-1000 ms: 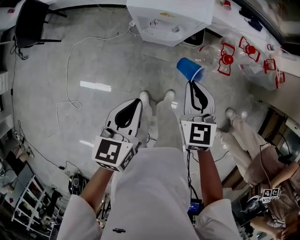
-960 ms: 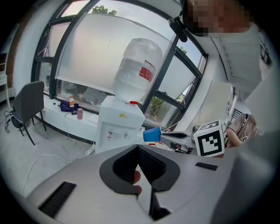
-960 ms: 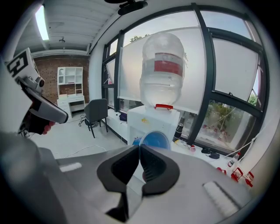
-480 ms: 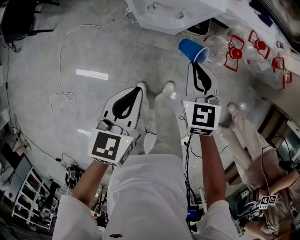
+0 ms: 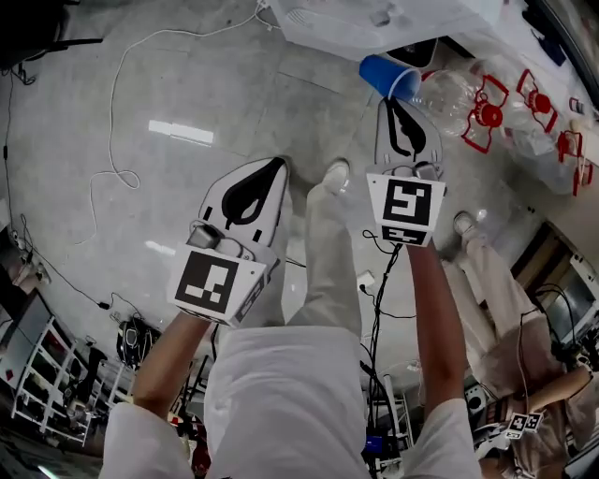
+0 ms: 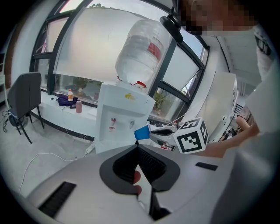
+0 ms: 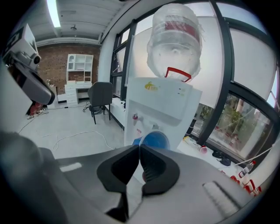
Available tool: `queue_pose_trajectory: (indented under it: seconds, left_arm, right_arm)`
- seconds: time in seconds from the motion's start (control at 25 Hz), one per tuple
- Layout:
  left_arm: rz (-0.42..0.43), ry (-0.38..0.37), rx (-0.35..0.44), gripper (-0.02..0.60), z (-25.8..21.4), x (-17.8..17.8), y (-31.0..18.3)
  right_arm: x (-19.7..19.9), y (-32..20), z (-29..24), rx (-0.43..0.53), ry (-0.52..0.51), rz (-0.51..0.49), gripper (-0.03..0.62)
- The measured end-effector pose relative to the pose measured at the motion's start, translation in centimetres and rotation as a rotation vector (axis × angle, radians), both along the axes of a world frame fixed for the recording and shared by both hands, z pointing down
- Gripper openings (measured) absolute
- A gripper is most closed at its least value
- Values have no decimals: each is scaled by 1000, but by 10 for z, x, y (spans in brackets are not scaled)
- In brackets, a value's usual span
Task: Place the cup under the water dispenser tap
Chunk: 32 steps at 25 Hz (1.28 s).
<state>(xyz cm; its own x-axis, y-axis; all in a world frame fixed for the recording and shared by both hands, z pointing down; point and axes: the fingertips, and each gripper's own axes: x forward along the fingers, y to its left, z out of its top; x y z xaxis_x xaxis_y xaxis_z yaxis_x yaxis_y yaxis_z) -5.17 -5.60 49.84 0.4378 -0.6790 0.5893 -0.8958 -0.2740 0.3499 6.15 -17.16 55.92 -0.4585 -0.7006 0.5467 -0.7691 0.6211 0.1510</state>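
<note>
A blue cup (image 5: 387, 75) lies tilted on its side at the tip of my right gripper (image 5: 394, 101), which is shut on its rim. In the right gripper view the cup's mouth (image 7: 154, 141) shows just past the closed jaws, in front of the white water dispenser (image 7: 162, 107) and below its taps (image 7: 135, 117). A large water bottle (image 7: 175, 37) stands on top of the dispenser. My left gripper (image 5: 278, 165) hangs to the left, shut and empty. The left gripper view shows the cup (image 6: 142, 132) beside the dispenser (image 6: 119, 120).
Spare water bottles with red handles (image 5: 473, 103) lie to the right of the dispenser (image 5: 374, 21). A white cable (image 5: 110, 140) trails over the floor at the left. Another person (image 5: 510, 290) stands at the right. A grey chair (image 6: 24, 100) stands by the window.
Both grippers have sunk and gone forward. The right one still holds the blue cup, which now sits closer to the dispenser's front.
</note>
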Motion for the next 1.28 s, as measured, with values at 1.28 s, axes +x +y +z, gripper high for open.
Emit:
queue_pose_trajectory:
  seconds: [1.28]
  left_arm:
    - [-47, -6, -40, 6, 91, 2, -28]
  right_arm:
    - [-19, -66, 157, 121, 548, -382, 23]
